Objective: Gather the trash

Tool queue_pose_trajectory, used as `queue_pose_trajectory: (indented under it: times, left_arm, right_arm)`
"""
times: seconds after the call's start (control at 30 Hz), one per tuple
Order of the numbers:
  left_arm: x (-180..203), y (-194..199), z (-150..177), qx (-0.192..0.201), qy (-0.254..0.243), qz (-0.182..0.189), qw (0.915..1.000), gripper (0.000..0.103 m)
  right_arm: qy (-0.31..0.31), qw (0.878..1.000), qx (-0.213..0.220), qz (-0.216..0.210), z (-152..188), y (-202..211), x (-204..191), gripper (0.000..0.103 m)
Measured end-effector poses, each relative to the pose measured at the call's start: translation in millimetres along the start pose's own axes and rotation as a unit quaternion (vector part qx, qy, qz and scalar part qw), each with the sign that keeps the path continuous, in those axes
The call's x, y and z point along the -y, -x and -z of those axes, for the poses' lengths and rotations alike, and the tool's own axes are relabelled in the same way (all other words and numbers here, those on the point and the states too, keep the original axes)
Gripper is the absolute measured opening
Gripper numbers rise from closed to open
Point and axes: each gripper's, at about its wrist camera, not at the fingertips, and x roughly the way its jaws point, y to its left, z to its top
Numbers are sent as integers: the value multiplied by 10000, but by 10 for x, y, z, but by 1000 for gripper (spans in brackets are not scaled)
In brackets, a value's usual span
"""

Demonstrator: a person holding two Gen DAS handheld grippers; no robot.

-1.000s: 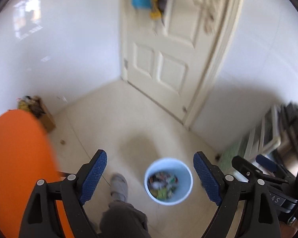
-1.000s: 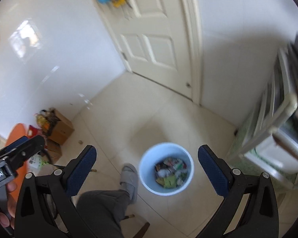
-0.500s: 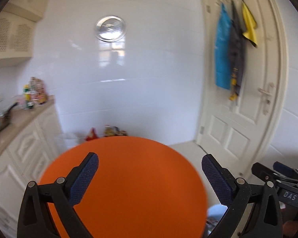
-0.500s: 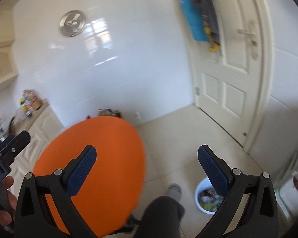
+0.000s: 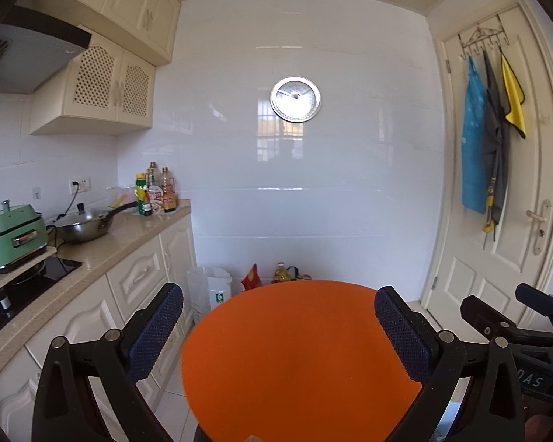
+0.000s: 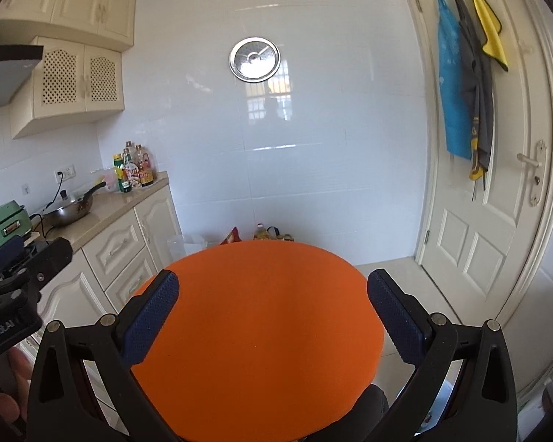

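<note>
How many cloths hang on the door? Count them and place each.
3: blue cloth leftmost, grey cloth in the middle, yellow cloth rightmost; they overlap, so another may hide behind.

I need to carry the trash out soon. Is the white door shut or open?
Shut. The white door sits flush in its frame in both wrist views, with no gap at its edge; aprons hang on it.

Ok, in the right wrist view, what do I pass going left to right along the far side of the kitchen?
Green appliance → wok → bottles → round metal plate on the wall → blue apron → yellow cloth → door handle.
</note>
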Motion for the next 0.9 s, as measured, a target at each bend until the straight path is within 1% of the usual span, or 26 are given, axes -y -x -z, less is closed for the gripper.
queue_pose_trajectory:
  times: [0.1,0.2,0.3,0.47,0.63,0.9]
  left_arm:
    - [-105,229,110,81,28,-64,9999,102]
    - [-254,266,171,60,97,-142,9998,102]
    - [-300,294,205,9,165,-145,9998,102]
    - [-332,250,65,72,144,-251,9996,102]
    - [-350,253,44,-1,303,-132,9995,102]
    - [-325,252,-26,-7,436,-172,9989,102]
  right_arm:
    - [80,9999,84,49,52,91,-101,103]
    - [158,9998,134,22,88,160,-218,103]
    - [312,9994,164,32,119,209,-354,103]
    - [375,9991,173,-17,148,224,-437,103]
    - [350,9993,162,-32,159,227,-445,103]
    - [314,9994,143,-97,166,230,-465,103]
